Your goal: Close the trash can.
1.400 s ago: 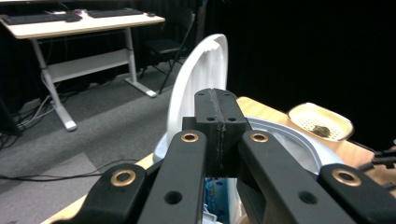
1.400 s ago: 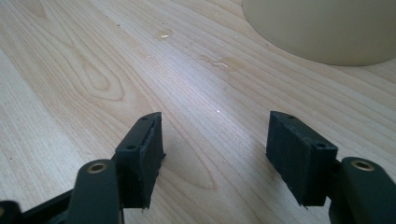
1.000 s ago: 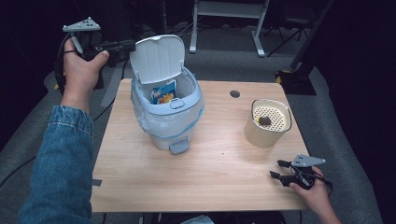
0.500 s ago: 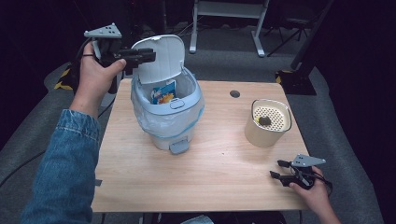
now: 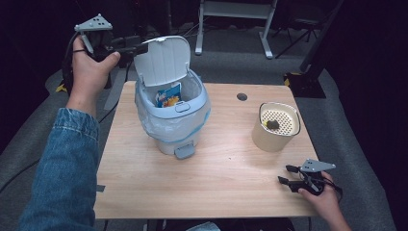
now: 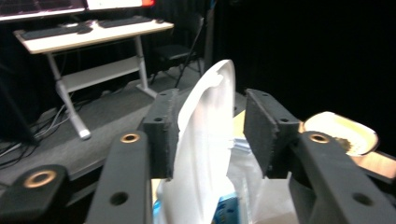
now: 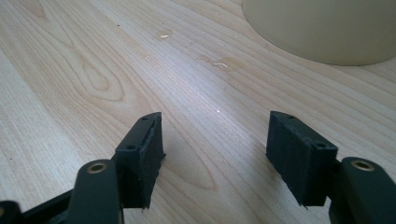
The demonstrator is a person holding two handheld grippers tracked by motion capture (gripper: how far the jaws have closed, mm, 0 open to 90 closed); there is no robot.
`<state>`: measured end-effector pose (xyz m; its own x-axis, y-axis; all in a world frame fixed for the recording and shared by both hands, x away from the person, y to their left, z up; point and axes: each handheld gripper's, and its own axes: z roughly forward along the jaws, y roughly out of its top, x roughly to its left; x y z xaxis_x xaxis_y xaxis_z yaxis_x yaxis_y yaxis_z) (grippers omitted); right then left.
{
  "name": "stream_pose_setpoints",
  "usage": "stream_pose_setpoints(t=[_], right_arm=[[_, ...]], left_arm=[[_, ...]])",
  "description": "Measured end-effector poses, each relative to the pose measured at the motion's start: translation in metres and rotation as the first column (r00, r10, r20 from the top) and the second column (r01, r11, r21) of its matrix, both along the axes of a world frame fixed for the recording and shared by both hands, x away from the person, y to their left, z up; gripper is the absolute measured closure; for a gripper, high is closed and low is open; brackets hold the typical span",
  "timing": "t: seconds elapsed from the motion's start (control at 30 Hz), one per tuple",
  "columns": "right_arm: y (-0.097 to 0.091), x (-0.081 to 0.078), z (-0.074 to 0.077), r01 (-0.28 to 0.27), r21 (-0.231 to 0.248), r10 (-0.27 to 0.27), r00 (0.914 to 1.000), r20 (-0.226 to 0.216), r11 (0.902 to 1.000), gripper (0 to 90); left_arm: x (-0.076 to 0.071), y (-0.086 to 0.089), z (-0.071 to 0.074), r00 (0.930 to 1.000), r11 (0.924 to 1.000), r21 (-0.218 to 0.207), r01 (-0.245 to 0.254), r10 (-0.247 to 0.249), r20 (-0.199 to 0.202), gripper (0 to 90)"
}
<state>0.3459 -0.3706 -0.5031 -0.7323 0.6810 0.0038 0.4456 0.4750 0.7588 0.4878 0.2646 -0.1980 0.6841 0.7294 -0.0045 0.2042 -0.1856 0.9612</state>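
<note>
High view — the pale blue pedal bin with a clear liner [image 5: 174, 126] stands on the left half of the light wooden tabletop [image 5: 221, 178], its white hinged lid [image 5: 162, 60] raised upright at the far edge. The left gripper [image 5: 137, 48] sits at the lid's top left corner, far-left of the bin; the right gripper [image 5: 285, 174] rests well apart at the near right corner, so the left hand is plainly nearer.

Left gripper view — the lid [image 6: 208, 140] stands edge-on between the jaws, long axis vertical. The jaws have just been opening; one pad looks close against the lid, the other shows a gap — released, not clamped.

Right gripper view — jaws apart, nothing between them, over bare tabletop [image 7: 84, 70], with the cream round container [image 7: 327, 28] just beyond.
</note>
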Motion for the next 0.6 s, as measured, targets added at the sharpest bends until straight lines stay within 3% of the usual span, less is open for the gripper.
stream_pose_setpoints(t=[0.13,0.23,0.3,0.4,0.6], right_arm=[[0.000,0.000,0.000,-0.001,0.000,0.001,1.0000,0.001,1.0000,36.7],[0.000,0.000,0.000,0.000,0.000,0.000,1.0000,0.000,1.0000,36.7],[0.000,0.000,0.000,0.000,0.000,0.000,1.0000,0.000,1.0000,36.8],[0.000,0.000,0.000,0.000,0.000,0.000,1.0000,0.000,1.0000,36.7],[0.000,0.000,0.000,0.000,0.000,0.000,1.0000,0.000,1.0000,36.7]], left_arm=[[0.006,0.002,-0.005,0.9996,0.9999,0.002,-0.014,0.014,-0.026,53.6],[0.007,-0.003,-0.009,0.9985,0.9998,0.005,0.018,-0.018,-0.052,57.4],[0.006,-0.005,-0.009,0.9988,0.9996,0.011,0.025,-0.024,-0.043,56.2],[0.000,-0.006,-0.008,0.9946,0.9968,-0.023,0.077,-0.078,-0.069,63.2],[-0.010,-0.013,-0.008,0.9856,0.9892,-0.016,0.145,-0.146,-0.085,62.7]])
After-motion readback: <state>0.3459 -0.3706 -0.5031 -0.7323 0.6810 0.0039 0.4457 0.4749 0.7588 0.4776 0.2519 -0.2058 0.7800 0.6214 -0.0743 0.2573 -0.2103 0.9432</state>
